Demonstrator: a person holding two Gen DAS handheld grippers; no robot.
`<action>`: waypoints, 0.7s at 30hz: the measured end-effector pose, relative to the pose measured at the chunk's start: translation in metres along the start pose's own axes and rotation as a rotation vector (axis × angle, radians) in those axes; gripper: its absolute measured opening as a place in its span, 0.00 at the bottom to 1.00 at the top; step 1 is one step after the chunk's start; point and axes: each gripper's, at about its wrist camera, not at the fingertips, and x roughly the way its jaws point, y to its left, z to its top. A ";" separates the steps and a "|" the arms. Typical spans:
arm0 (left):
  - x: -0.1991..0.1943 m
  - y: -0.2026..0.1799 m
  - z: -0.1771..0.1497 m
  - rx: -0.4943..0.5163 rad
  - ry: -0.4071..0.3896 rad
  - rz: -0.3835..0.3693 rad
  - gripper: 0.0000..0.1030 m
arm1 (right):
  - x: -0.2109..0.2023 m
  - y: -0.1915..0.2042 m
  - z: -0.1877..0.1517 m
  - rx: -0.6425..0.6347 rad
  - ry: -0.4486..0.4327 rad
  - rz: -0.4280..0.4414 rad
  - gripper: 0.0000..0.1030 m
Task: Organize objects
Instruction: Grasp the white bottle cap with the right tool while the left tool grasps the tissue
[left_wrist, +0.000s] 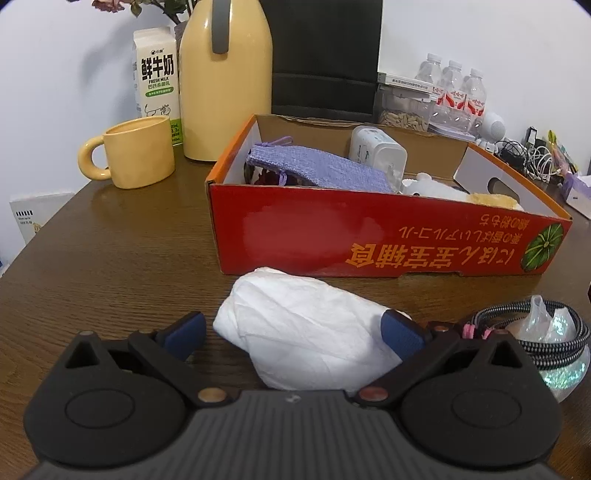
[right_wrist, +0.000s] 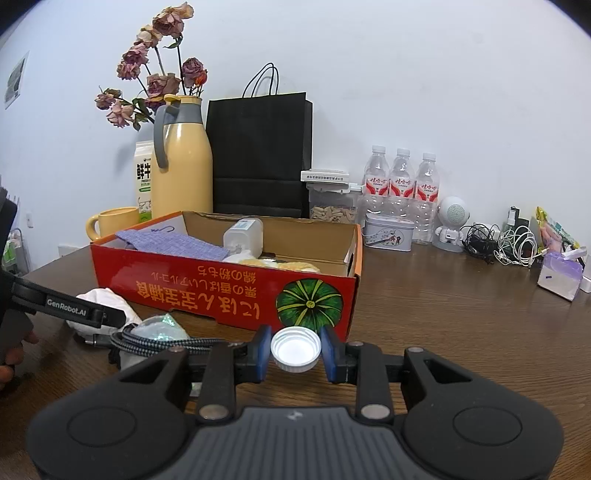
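Note:
A crumpled white tissue wad (left_wrist: 306, 332) lies on the brown table in front of the red cardboard box (left_wrist: 369, 240). My left gripper (left_wrist: 293, 334) is open and straddles the wad. Its right pad (left_wrist: 402, 336) rests against the wad, while a gap shows at the left pad (left_wrist: 186, 332). My right gripper (right_wrist: 295, 350) is shut on a white bottle cap (right_wrist: 295, 349), held just above the table near the box's front corner (right_wrist: 332, 295). The box holds a purple knit pouch (left_wrist: 317, 170), a white container (left_wrist: 376, 147) and a pale plush item (left_wrist: 443, 190).
A braided cable over a shiny plastic bag (left_wrist: 546, 332) lies right of the wad. A yellow mug (left_wrist: 136, 151), a yellow flask (left_wrist: 225, 81) and a milk carton (left_wrist: 155, 74) stand behind the box on the left. A black paper bag (right_wrist: 258, 155), water bottles (right_wrist: 402, 184), a tin (right_wrist: 388, 232) and tangled cables (right_wrist: 506, 240) line the wall.

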 end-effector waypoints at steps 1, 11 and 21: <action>-0.001 -0.001 0.000 0.004 -0.003 -0.001 0.98 | 0.000 0.000 0.000 0.000 0.000 0.000 0.27; -0.014 -0.003 -0.004 0.004 -0.053 0.050 0.47 | 0.000 0.000 0.000 0.003 0.002 0.001 0.27; -0.045 -0.004 -0.014 -0.001 -0.178 0.028 0.13 | 0.000 0.000 0.000 0.003 -0.003 0.000 0.27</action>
